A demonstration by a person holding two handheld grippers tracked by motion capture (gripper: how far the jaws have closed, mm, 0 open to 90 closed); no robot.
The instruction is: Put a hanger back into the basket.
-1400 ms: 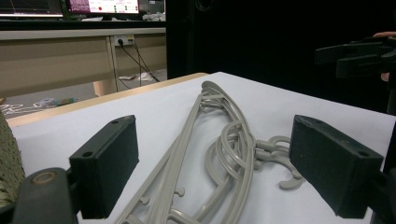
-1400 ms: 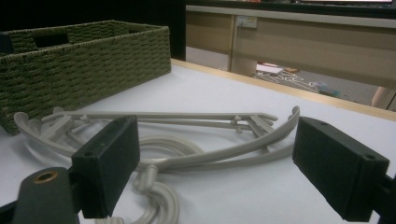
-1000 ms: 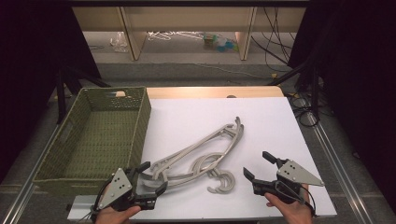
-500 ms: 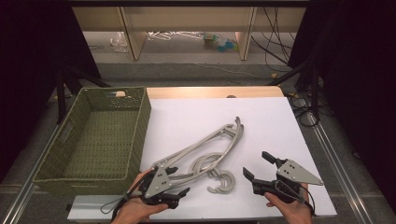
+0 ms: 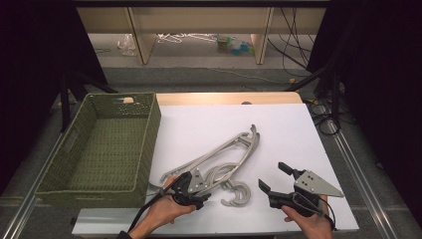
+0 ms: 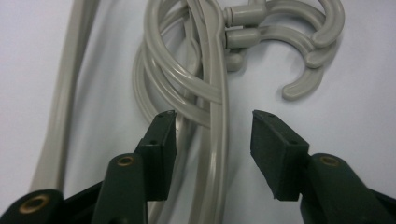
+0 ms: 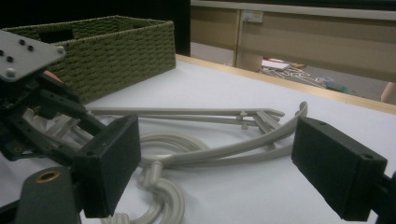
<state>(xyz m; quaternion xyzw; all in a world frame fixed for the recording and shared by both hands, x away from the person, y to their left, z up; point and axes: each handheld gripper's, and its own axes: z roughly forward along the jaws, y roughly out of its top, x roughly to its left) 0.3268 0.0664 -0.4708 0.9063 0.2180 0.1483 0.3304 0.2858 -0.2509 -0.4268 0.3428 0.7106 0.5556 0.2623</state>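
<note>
The work in hand is the pickup of a bundle of grey plastic clothes hangers (image 5: 219,162) lying on the white table sheet (image 5: 199,124), in the lower centre of the high view, with their hooks (image 5: 238,195) toward the bottom of the frame.

**Change.** Compared with one second ago, the left gripper (image 5: 195,191) has travelled from the lower left corner of the high view rightward onto the near end of the hangers. Its jaws have just been closing from their widest setting to about half width. In the left gripper view, the left gripper (image 6: 212,135) straddles the hanger necks: one grey bar runs up between the two black pads (image 6: 161,144), and a clear gap remains on the right-hand side. The pads are not yet pressing; the tool is half shut, with the hangers between the jaws but not grasped.

**Right tool.** The right gripper (image 5: 272,179) rests at the lower right of the high view, unchanged in place, jaws spread wide and holding nothing. Its own view shows the hangers ahead of it.

**Meaning for the task.** Judged from this, the approach is complete and the grasp is under way. Once it has closed, the likely destination is the green woven basket (image 5: 149,129) at the left of the frame, which stands beside the sheet.
</note>
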